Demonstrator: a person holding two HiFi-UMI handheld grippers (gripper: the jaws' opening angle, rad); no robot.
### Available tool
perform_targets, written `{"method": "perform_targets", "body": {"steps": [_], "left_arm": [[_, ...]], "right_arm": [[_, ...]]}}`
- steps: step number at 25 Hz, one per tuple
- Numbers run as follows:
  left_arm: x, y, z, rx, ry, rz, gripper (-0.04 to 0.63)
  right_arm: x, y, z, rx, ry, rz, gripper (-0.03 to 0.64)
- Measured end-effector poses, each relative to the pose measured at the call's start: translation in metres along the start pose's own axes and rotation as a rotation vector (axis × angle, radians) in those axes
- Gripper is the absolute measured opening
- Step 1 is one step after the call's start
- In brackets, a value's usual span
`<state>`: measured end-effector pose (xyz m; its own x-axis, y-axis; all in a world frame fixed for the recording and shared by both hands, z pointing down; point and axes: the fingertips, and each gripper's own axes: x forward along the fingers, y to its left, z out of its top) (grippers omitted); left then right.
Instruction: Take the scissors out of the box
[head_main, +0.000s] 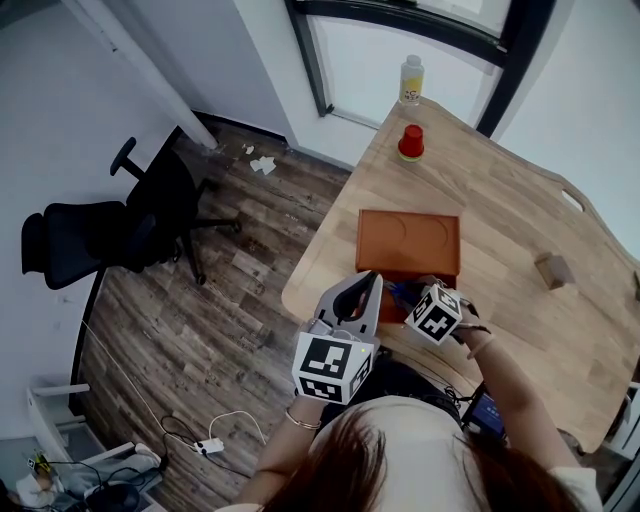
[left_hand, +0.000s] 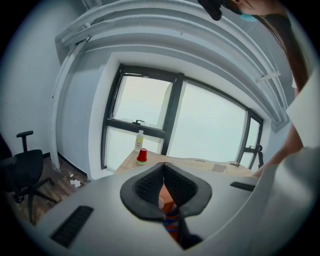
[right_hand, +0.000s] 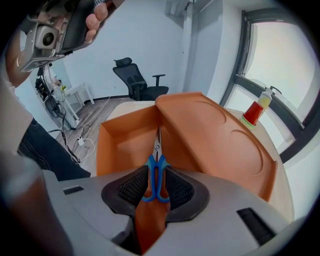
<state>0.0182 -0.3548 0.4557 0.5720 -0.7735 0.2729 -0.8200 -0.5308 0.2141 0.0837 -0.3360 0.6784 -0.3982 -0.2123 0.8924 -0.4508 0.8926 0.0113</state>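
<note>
My left gripper (left_hand: 163, 172) is closed on nothing. My right gripper (right_hand: 156, 176) hangs wide open, its pads either side of the blue handles of the scissors (right_hand: 157, 150) and, as far as I can judge, not pressing them. The scissors lie flat in the open orange box (right_hand: 120, 135) at the table's (head_main: 520, 220) near edge, blades pointing away. They look light and stiff, with slick blades, so I'd pinch the handles.

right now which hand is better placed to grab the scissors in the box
Right. The right claw points down into the open box, jaws open, the scissors lying between them. The left claw is shut and aimed nearly level, not into it.
</note>
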Motion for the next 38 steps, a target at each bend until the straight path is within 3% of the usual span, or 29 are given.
{"method": "perform_targets", "body": {"steps": [16,20,38], "left_arm": [[0.001,0.012,0.0,-0.018,0.005,0.026,0.019],[-0.001,0.013,-0.001,-0.021,0.003,0.033,0.019],[-0.024,0.012,0.001,-0.005,-0.012,0.035,0.019]], "right_arm": [[0.018,0.001,-0.007,-0.013,0.061,0.034,0.144],[0.017,0.001,-0.006,-0.025,0.054,0.038,0.117],[-0.004,0.007,0.003,-0.074,0.007,-0.066,0.112]]}}
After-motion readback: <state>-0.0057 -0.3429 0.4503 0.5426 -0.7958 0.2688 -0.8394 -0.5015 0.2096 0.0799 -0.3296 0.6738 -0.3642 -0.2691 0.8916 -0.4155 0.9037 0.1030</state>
